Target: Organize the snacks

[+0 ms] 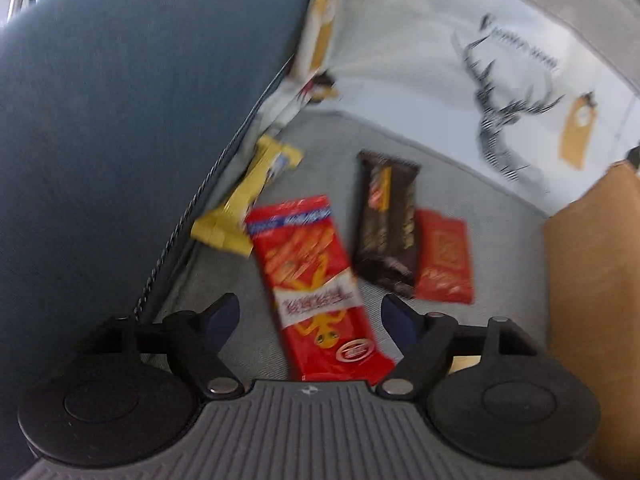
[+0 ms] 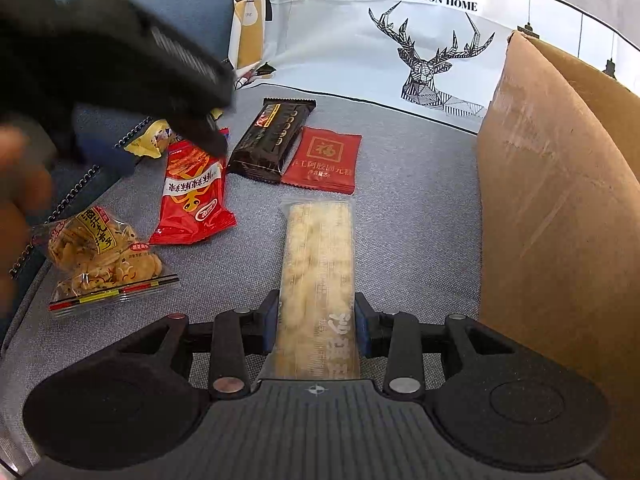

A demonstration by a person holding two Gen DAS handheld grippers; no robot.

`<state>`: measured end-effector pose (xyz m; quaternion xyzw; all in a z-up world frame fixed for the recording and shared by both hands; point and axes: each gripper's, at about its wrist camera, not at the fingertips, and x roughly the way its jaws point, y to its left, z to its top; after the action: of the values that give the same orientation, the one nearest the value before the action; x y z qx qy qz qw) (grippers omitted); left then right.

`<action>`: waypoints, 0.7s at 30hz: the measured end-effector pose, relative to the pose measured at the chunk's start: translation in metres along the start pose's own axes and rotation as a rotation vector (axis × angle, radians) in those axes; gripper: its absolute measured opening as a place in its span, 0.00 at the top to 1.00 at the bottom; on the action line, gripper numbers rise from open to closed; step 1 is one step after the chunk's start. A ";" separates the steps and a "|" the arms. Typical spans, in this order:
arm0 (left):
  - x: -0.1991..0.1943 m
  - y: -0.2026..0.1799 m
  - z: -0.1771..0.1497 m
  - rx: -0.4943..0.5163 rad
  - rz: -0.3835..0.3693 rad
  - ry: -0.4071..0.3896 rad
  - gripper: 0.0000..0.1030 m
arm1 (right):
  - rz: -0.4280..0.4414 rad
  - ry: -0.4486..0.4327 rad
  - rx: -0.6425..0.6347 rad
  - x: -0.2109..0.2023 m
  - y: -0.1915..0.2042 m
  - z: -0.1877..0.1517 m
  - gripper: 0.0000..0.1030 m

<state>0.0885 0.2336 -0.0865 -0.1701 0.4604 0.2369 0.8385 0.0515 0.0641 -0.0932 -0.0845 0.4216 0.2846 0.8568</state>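
Observation:
A red snack packet (image 1: 308, 264) lies on the grey fabric seat (image 1: 224, 272), between the fingers of my left gripper (image 1: 310, 316). That gripper is open and its pads stand clear of the packet's sides. In the right wrist view the same red packet (image 2: 192, 196) lies under the left tool's blurred black housing (image 2: 120, 52). My right gripper (image 2: 316, 322) is shut on a long clear-wrapped cracker bar (image 2: 318, 276), which points away from me just over the seat.
A yellow packet (image 1: 248, 196), a dark brown bar (image 1: 388, 224) and a small red sachet (image 1: 442, 256) lie beyond. A clear bag of crackers (image 2: 104, 256) sits left. A cardboard box (image 2: 560, 200) stands right, a white deer-print bag (image 2: 400, 40) behind, a blue cushion (image 1: 120, 120) left.

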 end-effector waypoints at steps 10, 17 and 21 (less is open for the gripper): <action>0.012 -0.024 -0.013 0.160 0.049 -0.019 0.37 | -0.011 -0.001 -0.007 0.002 0.002 0.000 0.62; 0.000 -0.018 -0.011 0.146 0.010 -0.058 0.57 | -0.031 -0.023 -0.003 0.000 0.004 -0.002 0.63; -0.013 -0.018 -0.005 0.123 -0.024 -0.095 0.58 | -0.046 -0.054 0.016 -0.006 0.002 0.003 0.63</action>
<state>0.0889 0.2126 -0.0768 -0.1125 0.4317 0.2057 0.8710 0.0495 0.0646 -0.0868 -0.0795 0.3987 0.2633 0.8749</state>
